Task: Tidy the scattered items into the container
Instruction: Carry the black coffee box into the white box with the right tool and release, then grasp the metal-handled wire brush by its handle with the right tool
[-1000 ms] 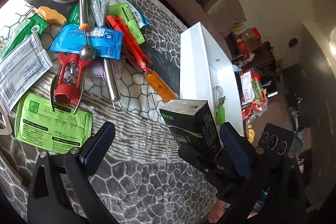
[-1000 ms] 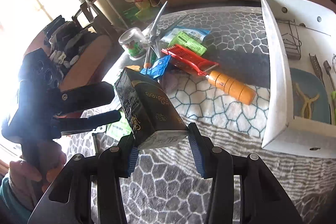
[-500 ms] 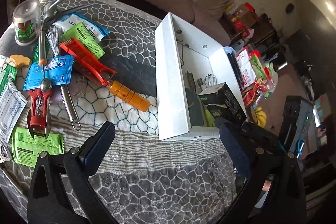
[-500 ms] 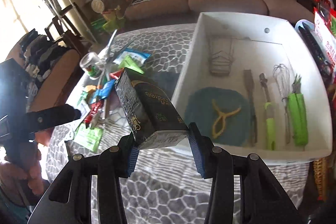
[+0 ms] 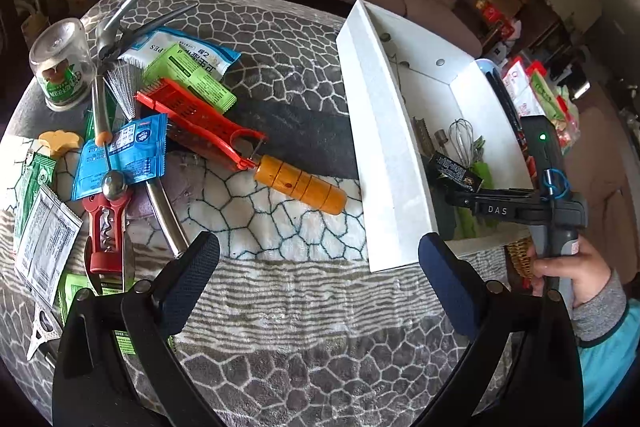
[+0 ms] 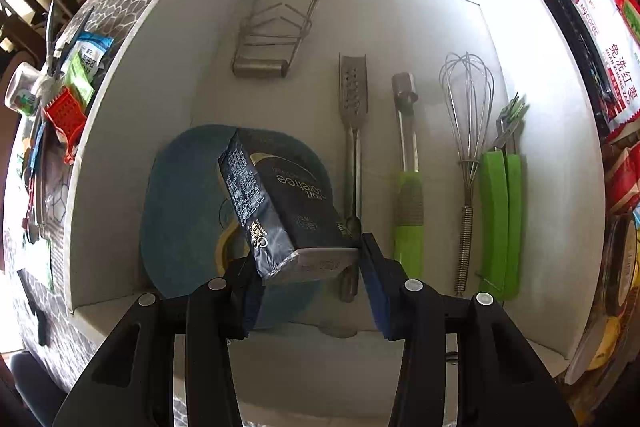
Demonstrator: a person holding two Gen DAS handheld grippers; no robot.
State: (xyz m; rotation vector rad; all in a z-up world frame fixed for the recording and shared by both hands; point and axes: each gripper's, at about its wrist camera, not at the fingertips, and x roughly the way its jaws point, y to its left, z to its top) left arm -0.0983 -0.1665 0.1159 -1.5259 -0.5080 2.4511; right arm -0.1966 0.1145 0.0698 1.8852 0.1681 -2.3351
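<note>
Right wrist view: my right gripper (image 6: 308, 267) is clamped on a dark carton (image 6: 280, 203), both blue pads pressed to its near end. The carton hangs over the white container (image 6: 120, 131), lower centre of frame, above a round teal mat (image 6: 180, 203) on the container floor. I cannot tell whether the carton touches the mat.

Already in the container, right half of frame: slotted metal spatula (image 6: 353, 95), green-handled peeler (image 6: 408, 195), wire whisk (image 6: 466, 95), green-handled tongs (image 6: 500, 211). A wire rack (image 6: 276, 27) lies near the top wall.

Left wrist view: my left gripper (image 5: 320, 267) has its fingers wide apart with nothing between them, bottom centre, above the patterned cloth (image 5: 280, 307). Items on the cloth, left half of frame: red peeler with orange handle (image 5: 240, 147), red corkscrew (image 5: 106, 223), blue sachet (image 5: 120, 155), green packet (image 5: 188, 79), clear jar (image 5: 62, 67). The container sits at right of frame; the other gripper reaches into it from the right, held by a hand (image 5: 576, 267).
</note>
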